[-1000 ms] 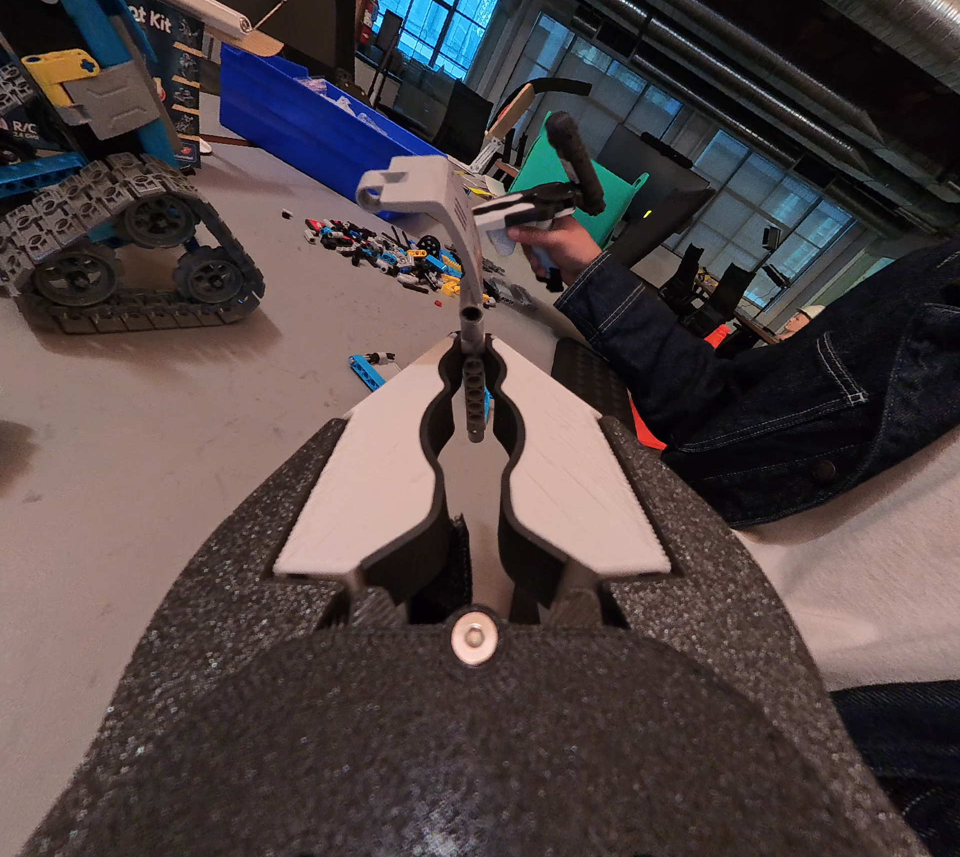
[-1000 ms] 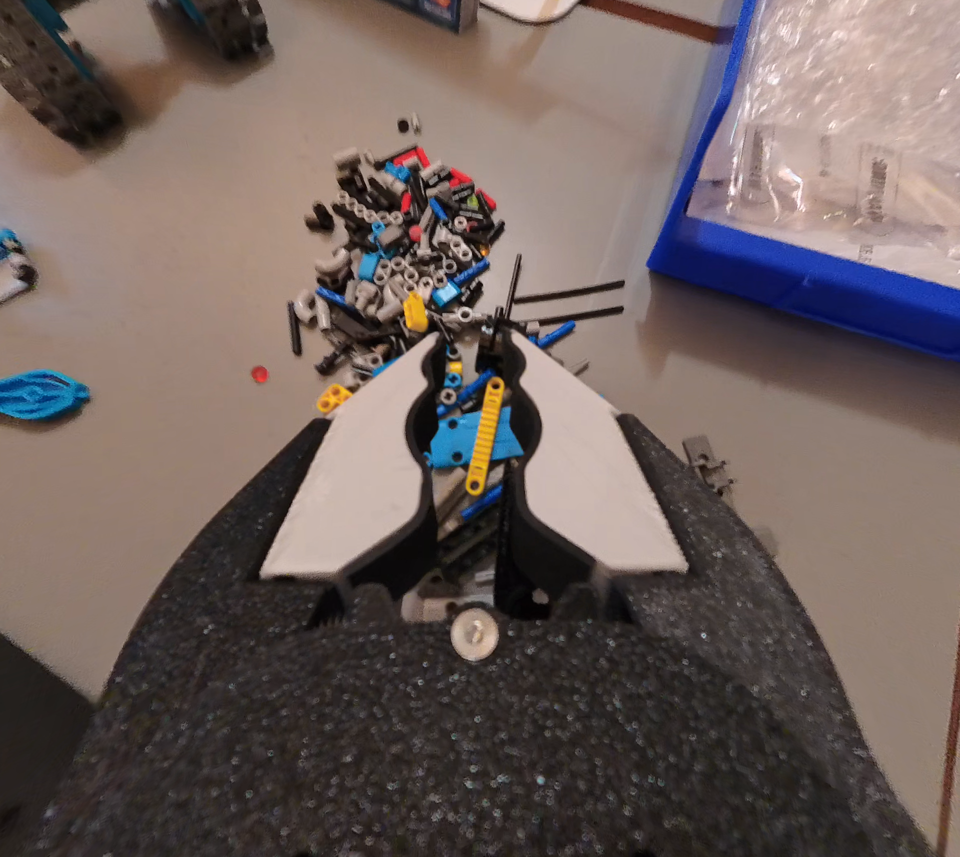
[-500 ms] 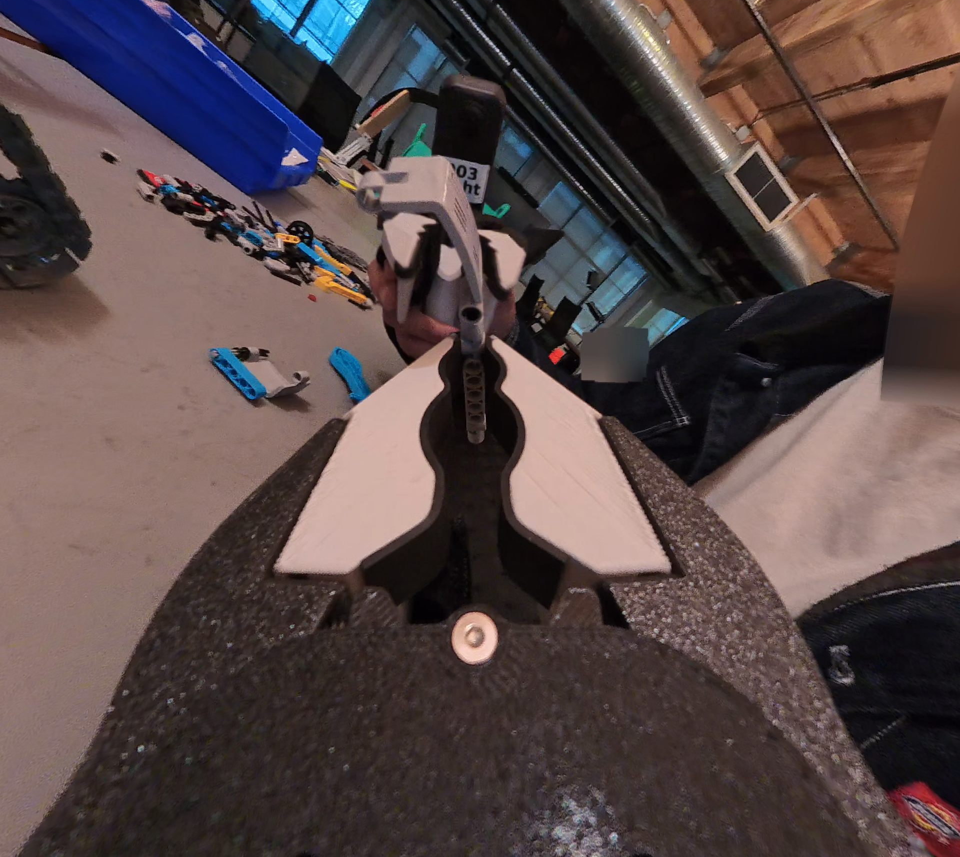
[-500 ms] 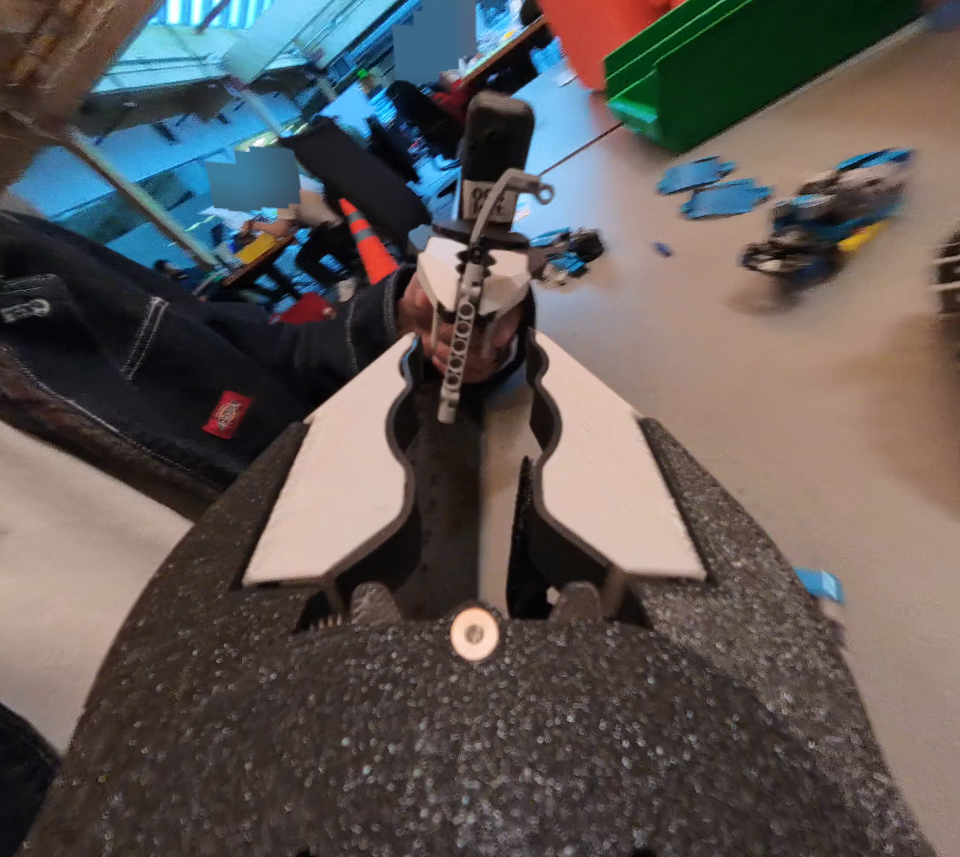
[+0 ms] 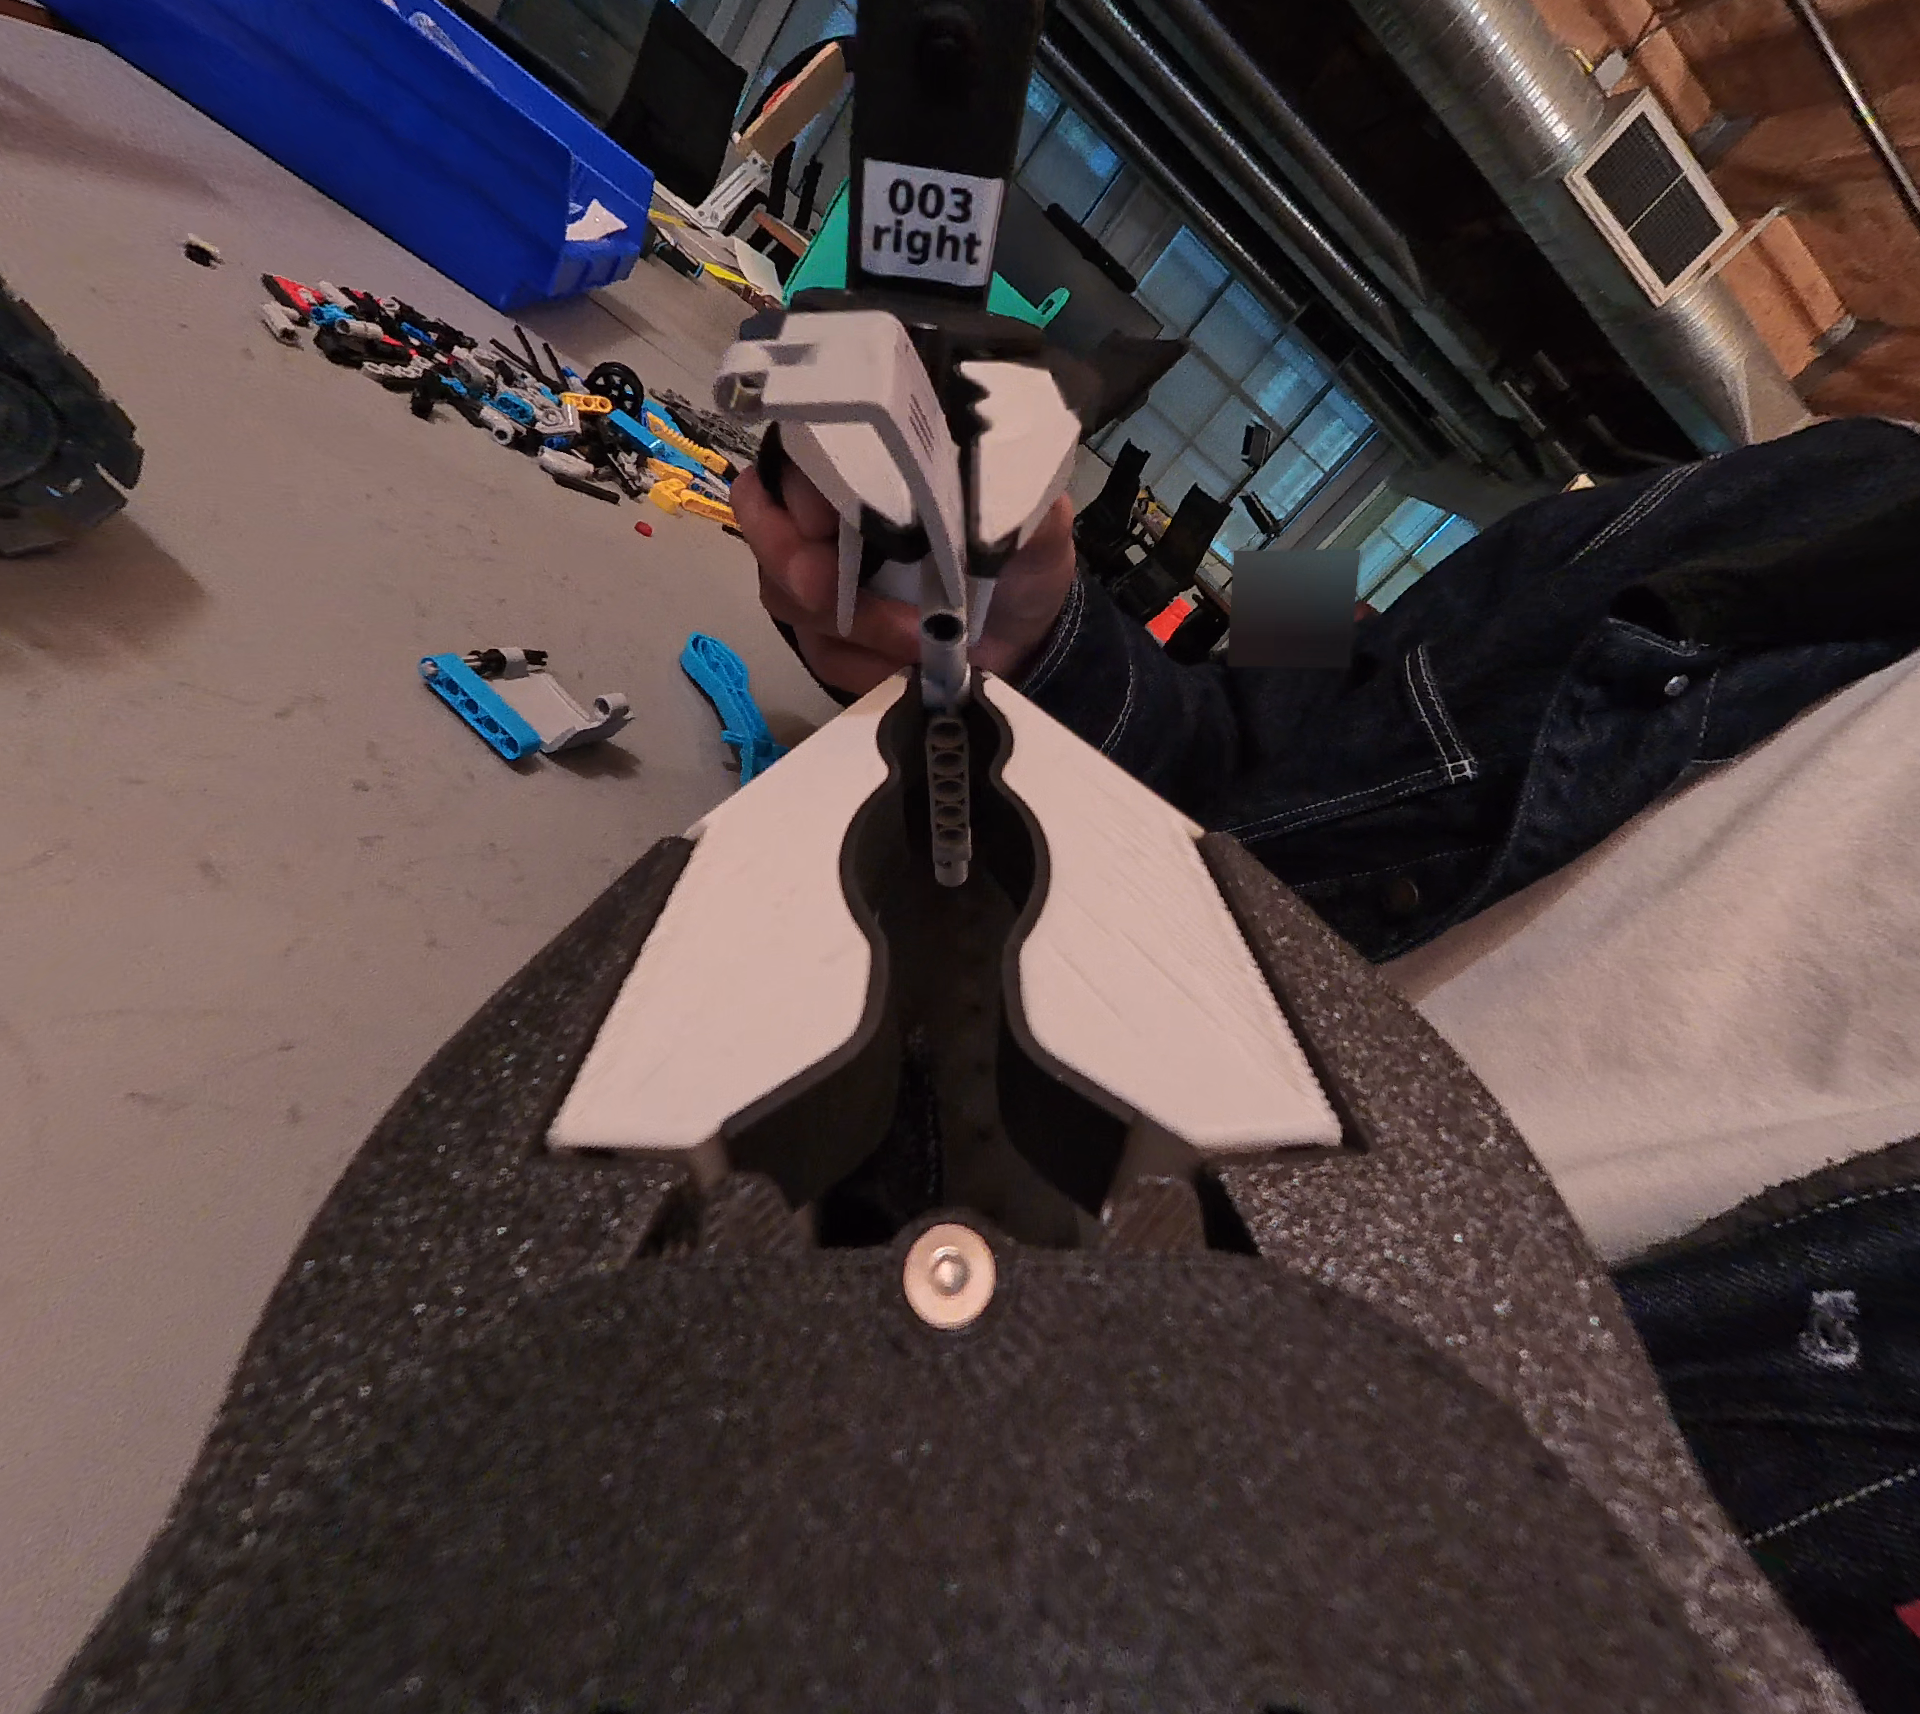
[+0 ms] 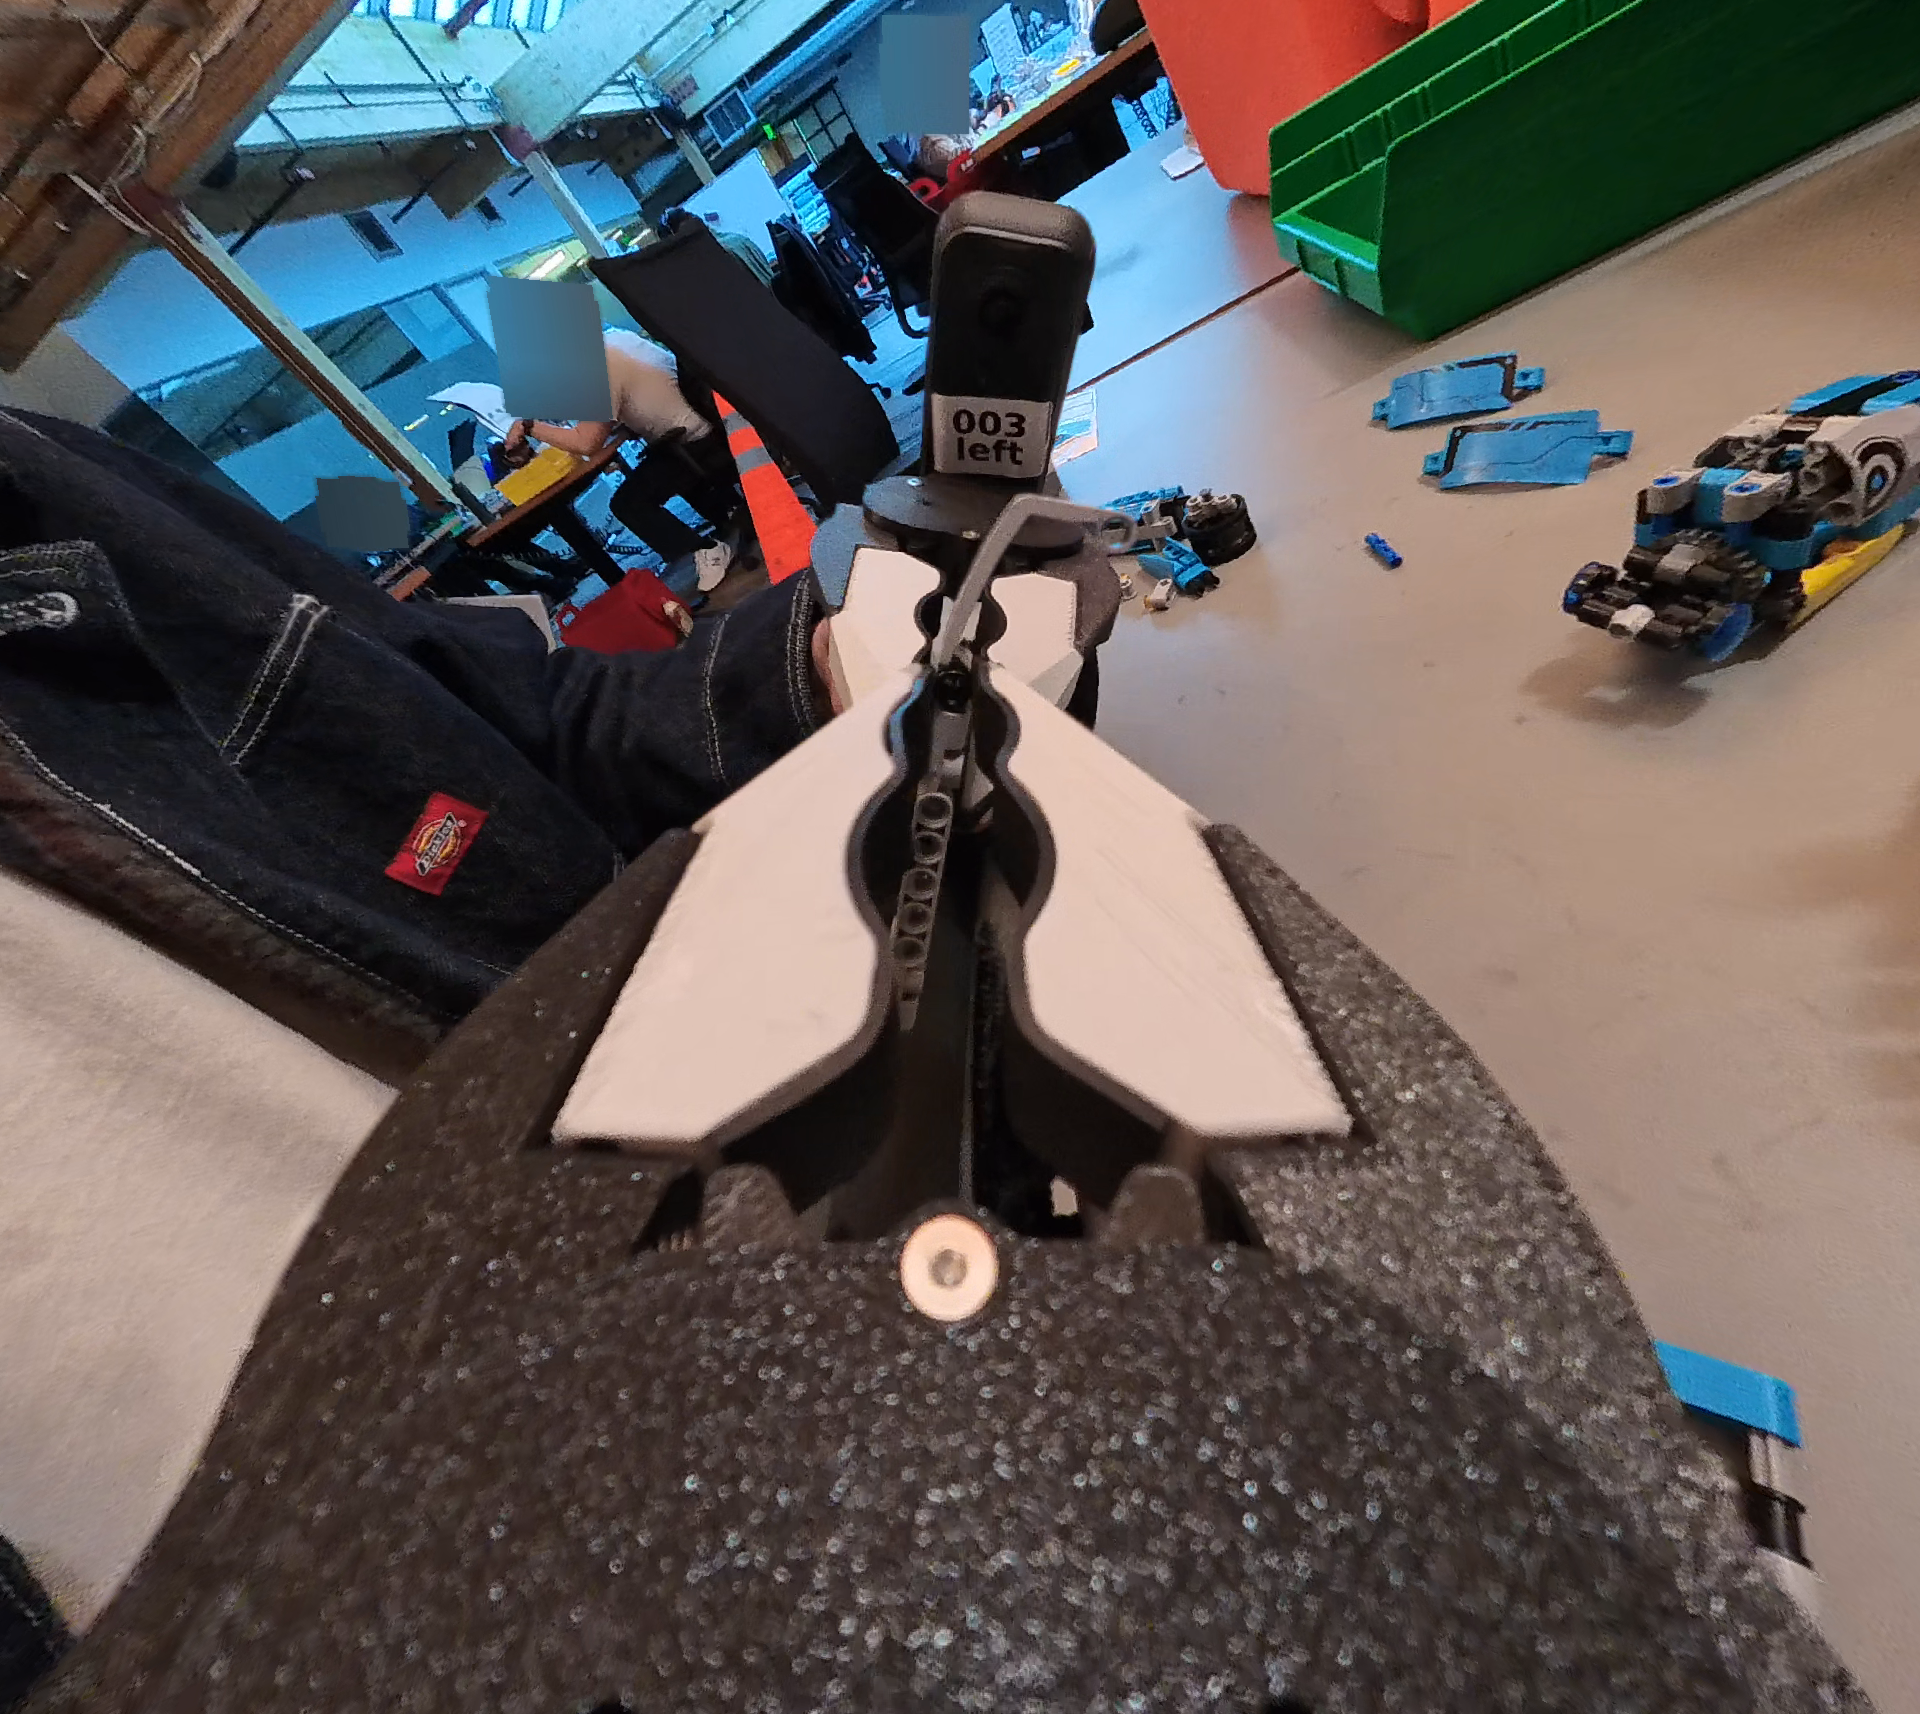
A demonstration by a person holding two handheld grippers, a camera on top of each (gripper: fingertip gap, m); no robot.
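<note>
**Grey beam held between two facing grippers**

The left gripper (image 5: pixel 943 677) is clamped on a grey beam (image 5: pixel 948 807), whose bent top reaches the right gripper (image 5: pixel 961 511). The right gripper (image 6: pixel 948 677) pinches a small black piece (image 6: pixel 950 683) at the beam (image 6: pixel 920 895); what it is stays unclear. A hand (image 5: pixel 831 594) sits behind. Loose parts (image 5: pixel 520 397) lie near the blue bin (image 5: pixel 312 75), whose contents are hard to make out. A green bin (image 6: pixel 1558 137) stands beyond a toy vehicle (image 6: pixel 1745 542).

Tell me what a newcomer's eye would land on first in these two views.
The two grippers facing each other nose to nose: the left gripper shut on a grey perforated beam, with the right gripper closed on a small black piece right against it. Behind, a scattered pile of small building parts lies before a blue bin.
</note>
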